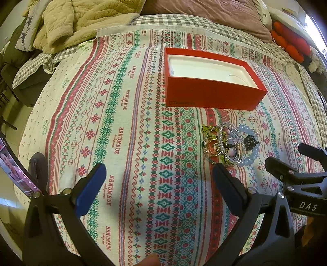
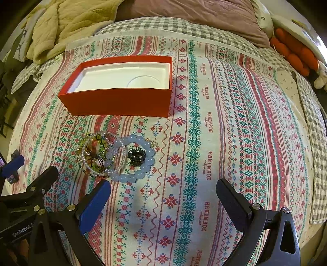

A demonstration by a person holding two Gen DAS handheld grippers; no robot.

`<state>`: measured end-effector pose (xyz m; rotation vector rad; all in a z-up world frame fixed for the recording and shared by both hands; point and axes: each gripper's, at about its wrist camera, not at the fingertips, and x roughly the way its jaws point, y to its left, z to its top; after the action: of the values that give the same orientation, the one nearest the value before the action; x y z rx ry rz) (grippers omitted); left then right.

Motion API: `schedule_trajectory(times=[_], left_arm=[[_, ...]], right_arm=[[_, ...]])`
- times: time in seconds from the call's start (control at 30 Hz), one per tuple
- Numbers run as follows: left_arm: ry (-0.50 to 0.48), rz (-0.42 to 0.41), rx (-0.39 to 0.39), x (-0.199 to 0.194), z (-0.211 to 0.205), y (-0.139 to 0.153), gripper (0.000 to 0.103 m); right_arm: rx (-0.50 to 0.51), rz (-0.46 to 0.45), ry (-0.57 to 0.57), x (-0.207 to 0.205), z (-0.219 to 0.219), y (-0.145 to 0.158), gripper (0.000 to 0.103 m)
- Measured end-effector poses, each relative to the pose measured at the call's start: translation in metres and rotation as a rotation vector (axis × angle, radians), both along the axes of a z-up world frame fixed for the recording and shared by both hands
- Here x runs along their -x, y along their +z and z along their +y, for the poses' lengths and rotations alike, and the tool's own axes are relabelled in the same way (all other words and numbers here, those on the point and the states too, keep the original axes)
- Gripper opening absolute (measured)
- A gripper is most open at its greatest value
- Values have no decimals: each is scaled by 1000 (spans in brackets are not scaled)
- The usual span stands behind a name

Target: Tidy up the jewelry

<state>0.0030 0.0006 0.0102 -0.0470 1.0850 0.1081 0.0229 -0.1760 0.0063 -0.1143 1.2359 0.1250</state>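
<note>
A red box (image 2: 120, 102) with a white inside sits on a cream cloth (image 2: 224, 143) striped in red and green cross-stitch, near pale blue beads (image 2: 143, 174).

A bed covered by a cream cloth with red, green and blue cross-stitch bands (image 1: 130, 122) (image 2: 214, 143) fills both views. On it, upper centre of the left view, sits an open red cardboard box with a white moulded insert (image 1: 212, 94) (image 2: 120, 102). Just below the box lies a heap of beaded bracelets, pale blue, clear and green (image 1: 231, 143) (image 2: 118, 157). A rumpled yellowish quilted blanket (image 1: 81, 20) (image 2: 67, 22) lies upper left, a mauve pillow (image 1: 206, 14) (image 2: 194, 18) top centre.
</note>
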Motion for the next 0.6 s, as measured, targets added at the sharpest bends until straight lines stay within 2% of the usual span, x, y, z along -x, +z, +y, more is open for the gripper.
schedule_trajectory(times=[0.33,0.6], left_arm=[[5,7,10,-1,2,-3,103],[-32,-3,88,-13,12,3,103]], right_arm=[[-4,-11,-4,-1,-1,2,103],[-22,-39,-21,-8,-7,12,103]])
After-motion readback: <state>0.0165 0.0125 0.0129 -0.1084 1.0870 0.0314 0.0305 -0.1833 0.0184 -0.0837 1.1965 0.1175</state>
